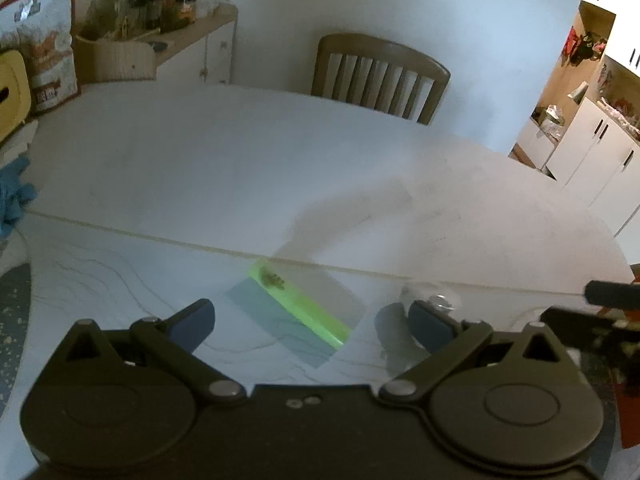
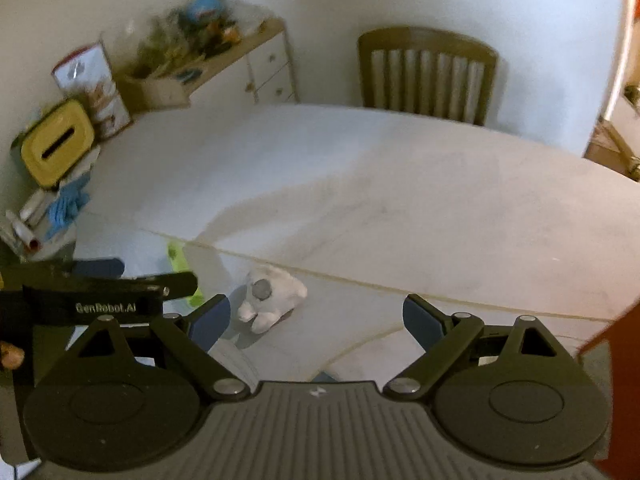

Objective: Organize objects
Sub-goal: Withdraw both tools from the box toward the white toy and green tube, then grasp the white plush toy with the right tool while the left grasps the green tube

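Much is blurred for me. On the white table (image 1: 240, 152) a green strip (image 1: 304, 304) with a dark smudge I can't identify lies ahead of my left gripper (image 1: 312, 324), whose fingers stand wide apart with nothing between them. From the right wrist camera, the same strip is half hidden behind the left gripper's black body. My right gripper (image 2: 316, 320) is also spread apart and empty; a white crumpled object (image 2: 272, 296) with a grey round spot lies on the table just beyond its left finger, and I can't tell what it is. At the table's far left, a basket (image 1: 116, 60) holds items too smeared to name, beside a yellow slotted box (image 2: 56, 140) and a printed bag (image 1: 44, 48).
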